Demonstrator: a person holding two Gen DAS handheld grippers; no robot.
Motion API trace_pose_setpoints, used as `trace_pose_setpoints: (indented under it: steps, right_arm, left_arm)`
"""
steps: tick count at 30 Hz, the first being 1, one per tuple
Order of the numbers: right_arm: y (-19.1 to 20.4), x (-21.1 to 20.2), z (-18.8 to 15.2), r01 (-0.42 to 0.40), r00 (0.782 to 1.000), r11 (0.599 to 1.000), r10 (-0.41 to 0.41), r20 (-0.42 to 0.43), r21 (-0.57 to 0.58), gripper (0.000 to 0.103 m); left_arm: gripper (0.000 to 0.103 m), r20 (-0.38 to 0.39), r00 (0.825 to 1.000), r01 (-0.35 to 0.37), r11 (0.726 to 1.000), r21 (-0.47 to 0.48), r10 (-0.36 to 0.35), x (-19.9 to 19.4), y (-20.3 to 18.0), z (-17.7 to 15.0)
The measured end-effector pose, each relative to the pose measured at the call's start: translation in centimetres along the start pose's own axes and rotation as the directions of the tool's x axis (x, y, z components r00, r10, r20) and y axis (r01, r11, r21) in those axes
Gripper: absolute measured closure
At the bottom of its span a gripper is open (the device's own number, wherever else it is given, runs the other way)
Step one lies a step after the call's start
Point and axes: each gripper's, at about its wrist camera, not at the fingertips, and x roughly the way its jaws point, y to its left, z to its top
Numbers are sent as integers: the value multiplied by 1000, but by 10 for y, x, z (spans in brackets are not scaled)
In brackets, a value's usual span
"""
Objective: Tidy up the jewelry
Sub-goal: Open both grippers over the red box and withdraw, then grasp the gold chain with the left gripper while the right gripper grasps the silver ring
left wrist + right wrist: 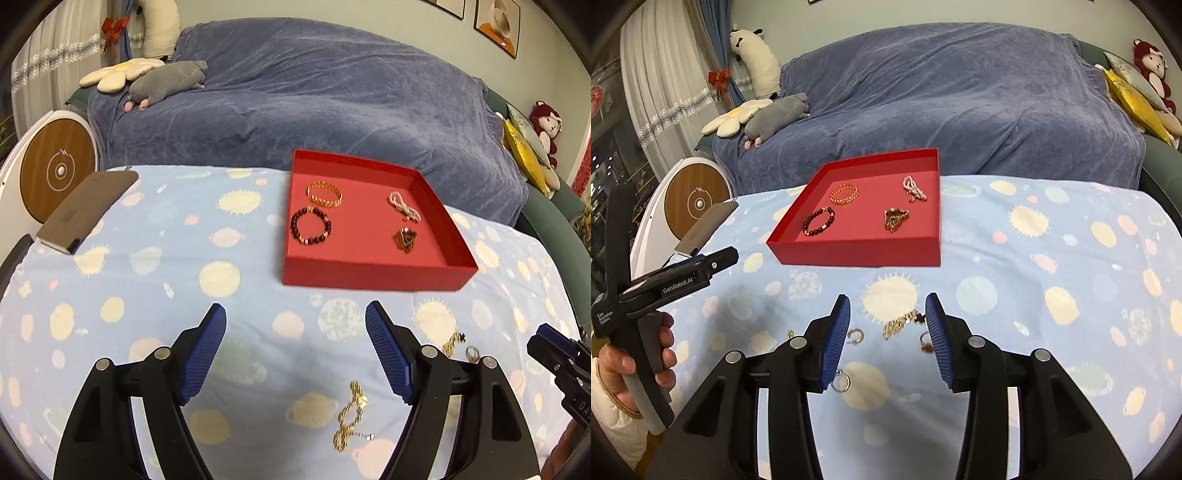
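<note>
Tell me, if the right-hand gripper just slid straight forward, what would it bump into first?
Probably the gold chain lying on the cloth between the open jaws of the right gripper; beyond it sits the red tray. Depth is uncertain.

red tray (pixel 373 275) | light blue cloth (pixel 155 280) with pale yellow suns and planets | orange bead bracelet (pixel 324 194) | dark red bead bracelet (pixel 311 225) | pink-white pearls (pixel 403 206) | gold chain (pixel 349 417) | blue pads (pixel 836 341) on black gripper | dark blue sofa cover (pixel 960 96)
</note>
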Motion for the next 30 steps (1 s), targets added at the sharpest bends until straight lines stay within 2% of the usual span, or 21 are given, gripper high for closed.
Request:
trace_pose_setpoints:
  steps: [4,9,12,18,20,23,27,30]
  right_arm:
    - [-5,0,-18,9,1000,999,-8,-20,32,62]
    - [-6,6,-25,19,999,999,-18,-38,32,62]
    - [-3,10,-28,23,999,999,-22,-47,28,62]
    - [2,21,-34,28,997,1000,-27,-77,10,58]
    - [4,24,-36,25,996,1000,-25,-89,1,58]
    - [10,28,-40,18,994,1000,-20,-103,-20,58]
    - [18,32,-44,19,993,998,-25,-115,-52,58]
    - [18,34,-45,16,992,999,-22,-123,-52,58]
  left_arm:
    - [28,-26,999,-30,999,45,31,-1,-6,-31]
    - [28,-78,997,-4,993,119,14,9,-20,-59]
    - [28,-102,995,2,986,165,15,17,-26,-71]
    - [28,-124,992,19,980,198,6,26,-31,-84]
    - [31,-136,991,28,981,194,-1,29,-32,-86]
    - [41,-168,985,60,984,167,-32,35,-31,-88]
    - [45,-154,988,56,982,180,-28,36,-37,-89]
    - [51,-145,989,60,981,184,-33,36,-39,-89]
